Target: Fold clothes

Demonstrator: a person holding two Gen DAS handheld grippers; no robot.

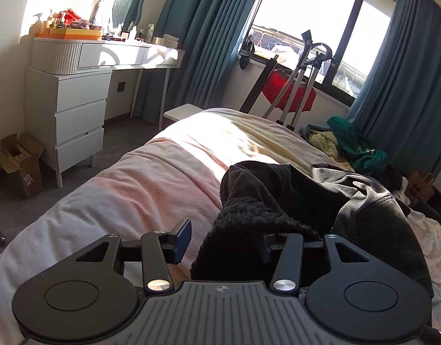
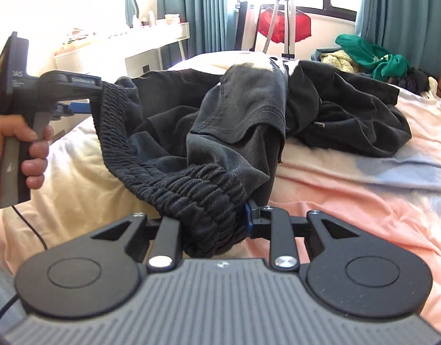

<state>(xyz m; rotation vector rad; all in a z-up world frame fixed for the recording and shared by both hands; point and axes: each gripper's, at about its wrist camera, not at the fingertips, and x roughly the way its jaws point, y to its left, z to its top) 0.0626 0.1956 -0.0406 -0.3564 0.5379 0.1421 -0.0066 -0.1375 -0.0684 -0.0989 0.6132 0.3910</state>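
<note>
Dark grey-black trousers [image 2: 243, 109] with a ribbed elastic waistband [image 2: 191, 192] lie bunched on the bed. My right gripper [image 2: 211, 227] is shut on the waistband near the camera. My left gripper [image 2: 98, 100] shows at the left of the right wrist view, held by a hand; the waistband's other end hangs from it. In the left wrist view the left gripper [image 1: 224, 244] has its jaws wide apart, with the black waistband [image 1: 249, 224] draped over the right finger, and the trousers [image 1: 321, 195] spread to the right.
The bed [image 1: 151, 178] has a pink and cream cover. A white dresser [image 1: 76, 120] and vanity stand left. A garment steamer [image 1: 303, 66] and red bag stand by the window. A pile of green and yellow clothes [image 2: 364, 56] lies far right.
</note>
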